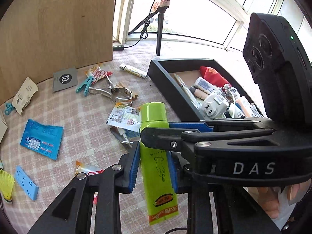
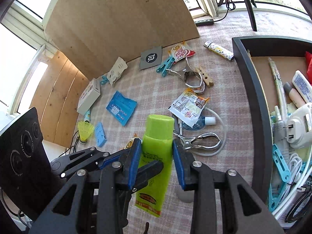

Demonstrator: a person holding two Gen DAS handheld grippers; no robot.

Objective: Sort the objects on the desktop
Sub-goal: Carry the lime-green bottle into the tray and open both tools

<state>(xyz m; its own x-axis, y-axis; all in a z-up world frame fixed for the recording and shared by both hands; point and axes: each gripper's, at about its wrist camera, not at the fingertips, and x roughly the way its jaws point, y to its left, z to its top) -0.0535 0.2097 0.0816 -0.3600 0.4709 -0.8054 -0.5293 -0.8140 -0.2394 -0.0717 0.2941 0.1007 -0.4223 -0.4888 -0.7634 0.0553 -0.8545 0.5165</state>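
A lime-green tube (image 1: 154, 117) with its cap pointing away hangs above the checked tablecloth, gripped by both grippers at once. In the left wrist view my left gripper (image 1: 154, 168) is shut on the tube's lower body, blue pads pressing both sides. My right gripper (image 1: 156, 131) reaches in from the right and clamps it just below the cap. In the right wrist view the tube (image 2: 159, 136) sits between the pads of my right gripper (image 2: 157, 162), while my left gripper (image 2: 144, 170) crosses it from the left. A black tray (image 2: 251, 97) holding several items stands to the right.
Loose on the cloth lie a blue packet (image 2: 120, 109), snack sachets (image 2: 187, 105), metal clips (image 2: 198, 140), a turquoise peg (image 2: 165, 66), a lighter (image 2: 218, 50), a yellow shuttlecock (image 2: 84, 130) and a white box (image 2: 89, 97). A wooden board (image 2: 120, 23) stands behind. A tripod (image 1: 159, 31) stands beyond the tray (image 1: 167, 78).
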